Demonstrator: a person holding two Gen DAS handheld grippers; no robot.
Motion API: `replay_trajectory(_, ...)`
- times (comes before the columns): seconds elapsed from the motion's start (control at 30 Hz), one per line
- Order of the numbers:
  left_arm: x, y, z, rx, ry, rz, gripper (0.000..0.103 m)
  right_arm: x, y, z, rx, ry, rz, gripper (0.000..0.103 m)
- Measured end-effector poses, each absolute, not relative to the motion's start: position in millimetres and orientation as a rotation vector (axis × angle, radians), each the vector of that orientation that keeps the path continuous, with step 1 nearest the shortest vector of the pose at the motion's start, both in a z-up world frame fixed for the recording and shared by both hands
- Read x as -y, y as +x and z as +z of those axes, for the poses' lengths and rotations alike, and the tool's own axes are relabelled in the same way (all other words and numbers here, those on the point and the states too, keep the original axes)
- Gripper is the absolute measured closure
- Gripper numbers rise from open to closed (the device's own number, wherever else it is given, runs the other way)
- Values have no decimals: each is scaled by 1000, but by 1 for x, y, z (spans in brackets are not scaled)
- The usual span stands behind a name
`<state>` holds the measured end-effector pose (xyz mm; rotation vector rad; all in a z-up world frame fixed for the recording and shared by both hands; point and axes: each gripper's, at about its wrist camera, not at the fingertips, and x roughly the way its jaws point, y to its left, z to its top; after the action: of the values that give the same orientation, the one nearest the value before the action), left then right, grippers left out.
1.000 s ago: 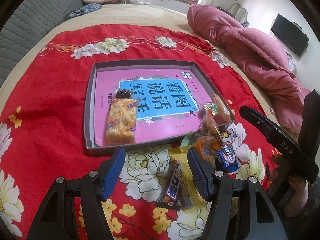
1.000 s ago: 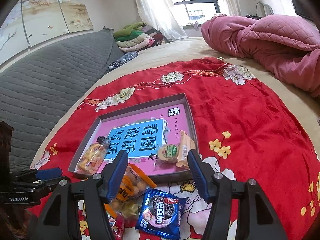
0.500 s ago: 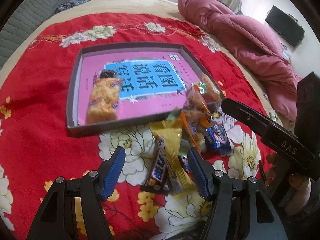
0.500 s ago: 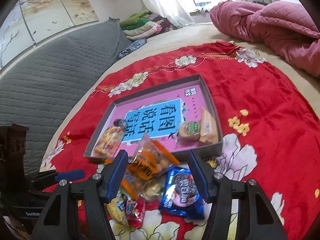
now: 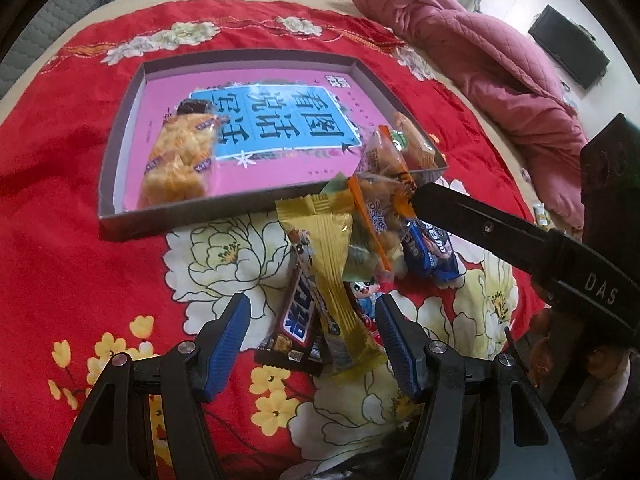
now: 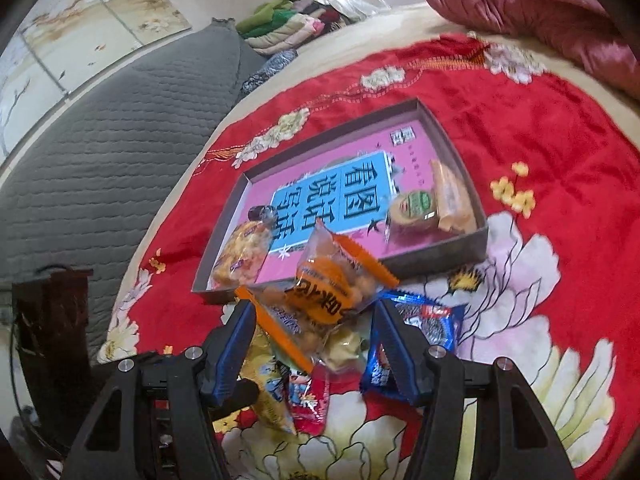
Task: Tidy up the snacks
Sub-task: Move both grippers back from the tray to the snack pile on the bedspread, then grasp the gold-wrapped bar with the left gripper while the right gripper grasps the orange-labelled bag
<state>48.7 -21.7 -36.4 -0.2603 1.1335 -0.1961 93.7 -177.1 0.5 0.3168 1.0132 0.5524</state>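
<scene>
the snack pile [image 5: 360, 240] lies on the red bedspread [image 5: 60, 200] just before the tray [image 5: 120, 184]. left tongs [image 5: 312, 316] gape around a yellow wrapper [image 5: 336, 272] and chocolate bar [image 5: 298, 316]; right tongs [image 6: 312, 320] gape around two orange packets [image 6: 336, 280], gripping nothing. four snacks sit in the tray.

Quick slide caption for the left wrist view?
Open left gripper poised over a yellow wrapper and chocolate bar in the snack pile beside the grey tray.
</scene>
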Motion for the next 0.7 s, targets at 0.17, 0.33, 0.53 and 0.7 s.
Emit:
replay_trajectory(0.17,23,49,-38,-1136,-265,-199,37,180,99,-10,-1073,391,549,42)
replay_trajectory(0.33,24,49,-41,-1134,-264,-205,36,183,104,-18,-1122,496,551,42)
replay_trajectory(0.53,27,50,-42,-1135,-261,-210,37,191,116,-33,-1190,702,531,42)
replay_trajectory(0.7,28,52,-44,-1135,-265,-211,37,192,126,-43,-1221,792,487,42)
